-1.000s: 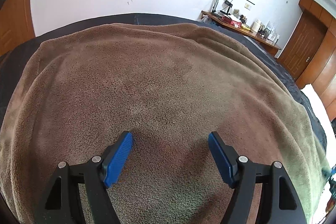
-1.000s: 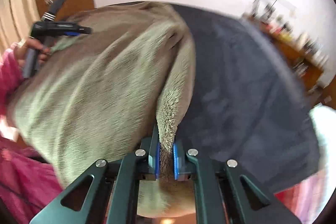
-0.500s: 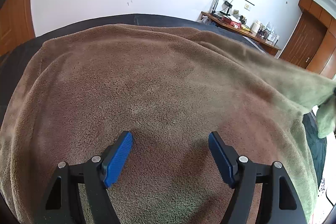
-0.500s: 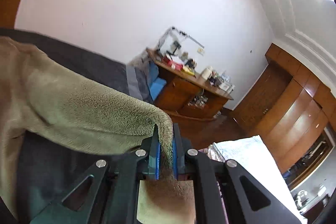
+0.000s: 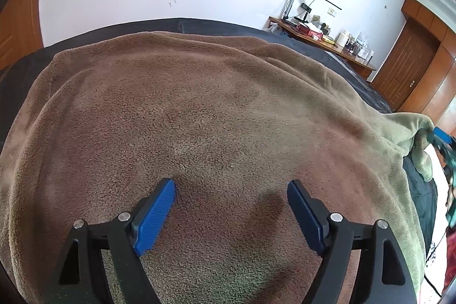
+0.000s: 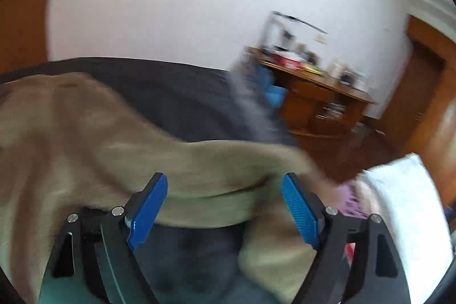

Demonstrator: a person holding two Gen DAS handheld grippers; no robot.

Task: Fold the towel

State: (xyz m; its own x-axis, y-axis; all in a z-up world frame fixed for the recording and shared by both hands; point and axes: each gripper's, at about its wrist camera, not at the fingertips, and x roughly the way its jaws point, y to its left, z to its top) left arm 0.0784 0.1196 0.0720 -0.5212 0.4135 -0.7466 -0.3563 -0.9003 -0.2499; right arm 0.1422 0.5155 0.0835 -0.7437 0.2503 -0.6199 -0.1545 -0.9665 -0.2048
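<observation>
With the left gripper [image 5: 230,214] gaping over the brown towel [image 5: 199,110] filling mid-frame on the dark bed [image 5: 199,23] and the right gripper [image 6: 225,204] spread wide around its blurred corner low in frame, that loose corner could slump and crease.

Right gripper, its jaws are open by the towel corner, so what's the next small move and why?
Probably ease the right gripper forward and close it on the raised towel corner. Its jaws stand wide apart with the corner draped between them, ungripped. The left gripper is also open, low over the flat middle, holding nothing, so no fold can proceed until a corner is gripped.
</observation>
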